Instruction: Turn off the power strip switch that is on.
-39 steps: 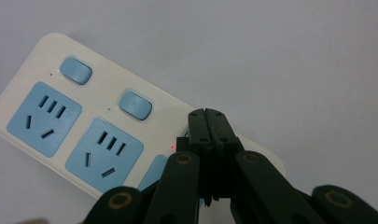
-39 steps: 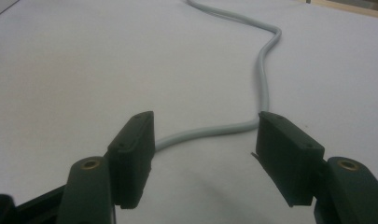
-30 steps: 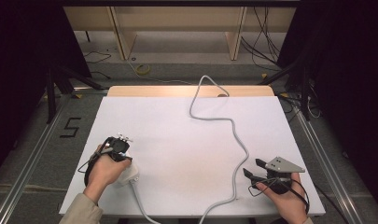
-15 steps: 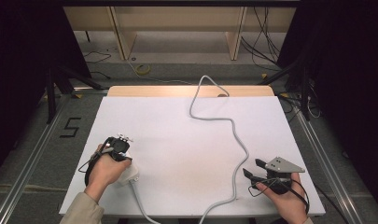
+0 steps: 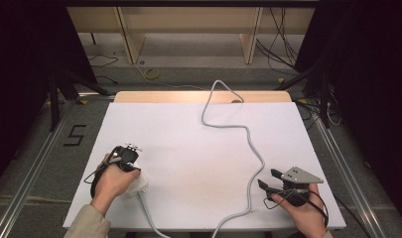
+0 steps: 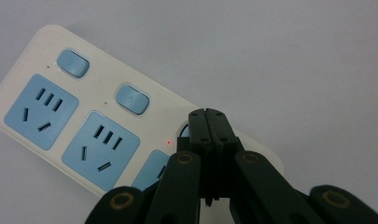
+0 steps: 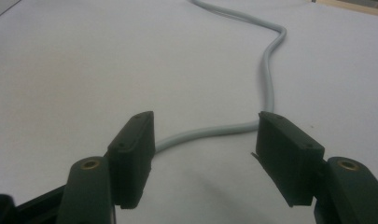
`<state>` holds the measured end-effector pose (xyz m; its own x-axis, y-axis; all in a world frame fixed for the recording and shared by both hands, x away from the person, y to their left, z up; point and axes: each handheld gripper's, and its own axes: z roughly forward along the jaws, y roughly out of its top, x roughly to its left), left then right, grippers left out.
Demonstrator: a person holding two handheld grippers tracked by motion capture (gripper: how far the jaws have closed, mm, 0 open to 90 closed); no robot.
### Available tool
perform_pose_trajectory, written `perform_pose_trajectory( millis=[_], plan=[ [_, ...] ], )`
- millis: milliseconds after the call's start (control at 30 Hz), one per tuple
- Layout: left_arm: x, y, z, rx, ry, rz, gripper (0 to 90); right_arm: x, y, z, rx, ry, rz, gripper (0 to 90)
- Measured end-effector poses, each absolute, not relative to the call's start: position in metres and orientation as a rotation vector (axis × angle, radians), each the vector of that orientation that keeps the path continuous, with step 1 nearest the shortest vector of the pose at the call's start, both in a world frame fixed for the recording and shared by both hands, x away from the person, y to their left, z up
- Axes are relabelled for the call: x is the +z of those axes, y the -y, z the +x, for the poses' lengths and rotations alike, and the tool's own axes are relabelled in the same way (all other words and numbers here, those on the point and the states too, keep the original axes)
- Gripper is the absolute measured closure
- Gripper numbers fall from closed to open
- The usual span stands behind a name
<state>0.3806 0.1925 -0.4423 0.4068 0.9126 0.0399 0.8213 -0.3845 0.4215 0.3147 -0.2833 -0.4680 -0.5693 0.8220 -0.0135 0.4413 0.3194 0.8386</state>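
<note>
Left tool (image 6: 210,122), jaws closed, tip pressing a rocker switch on the white power strip with blue sockets (image 6: 91,128) near the counter's left front edge. Right tool (image 7: 205,140) wide, empty, straddling the grey cord (image 7: 270,88). Likely switching underway; cord untouched.

A white power strip (image 6: 107,135) with blue sockets and blue switches is seen lying on a white table (image 6: 294,60), running from ten o'clock toward four o'clock. The left gripper (image 6: 208,122), jaws pressed together, is held over its third switch beside a red light (image 6: 169,141).
</note>
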Motion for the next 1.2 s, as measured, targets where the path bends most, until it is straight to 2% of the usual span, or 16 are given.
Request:
perform_pose_trajectory(
  millis=[1200],
  plan=[
    [-0.4418,-0.1955,0.3809,0.351,-1.493,2.323,89.8,-0.4673,0.2837,0.3148,1.157,-2.154,1.111,38.4]
  ],
)
